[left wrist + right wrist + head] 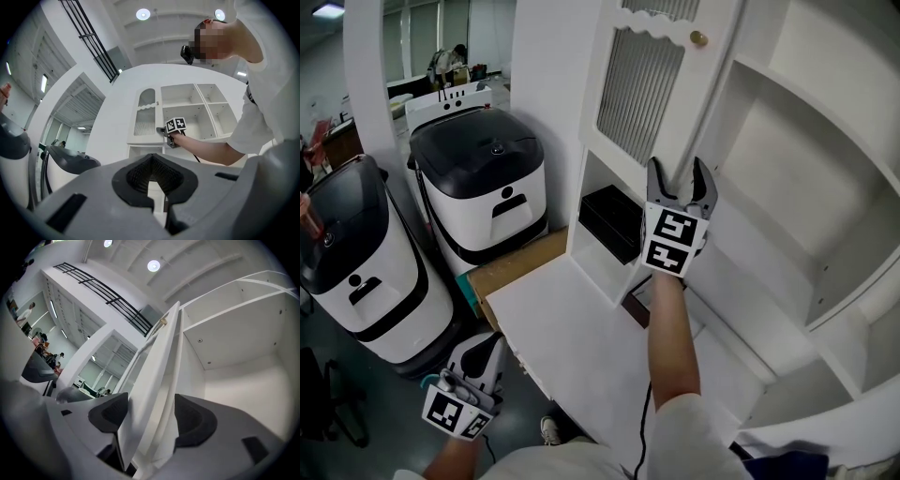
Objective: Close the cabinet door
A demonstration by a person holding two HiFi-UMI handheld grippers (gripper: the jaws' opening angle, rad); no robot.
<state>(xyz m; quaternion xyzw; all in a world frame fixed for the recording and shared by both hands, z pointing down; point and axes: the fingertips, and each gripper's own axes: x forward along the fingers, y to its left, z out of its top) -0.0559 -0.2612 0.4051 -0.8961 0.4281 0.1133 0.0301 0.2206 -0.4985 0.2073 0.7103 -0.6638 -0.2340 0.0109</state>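
Observation:
The white cabinet door, with a ribbed glass panel and a small brass knob, stands ajar in front of the open shelves. My right gripper reaches up to the door's lower free edge. Its jaws are open and straddle that edge. In the right gripper view the door runs upward between the two dark pads of the right gripper, which do not visibly press on it. My left gripper hangs low at the bottom left, shut and empty. The left gripper view shows its pads together on the left gripper and the door far off.
Two black-and-white machines stand on the floor at the left. A black box sits in the compartment under the door. A white counter juts out below, with a brown board at its left edge.

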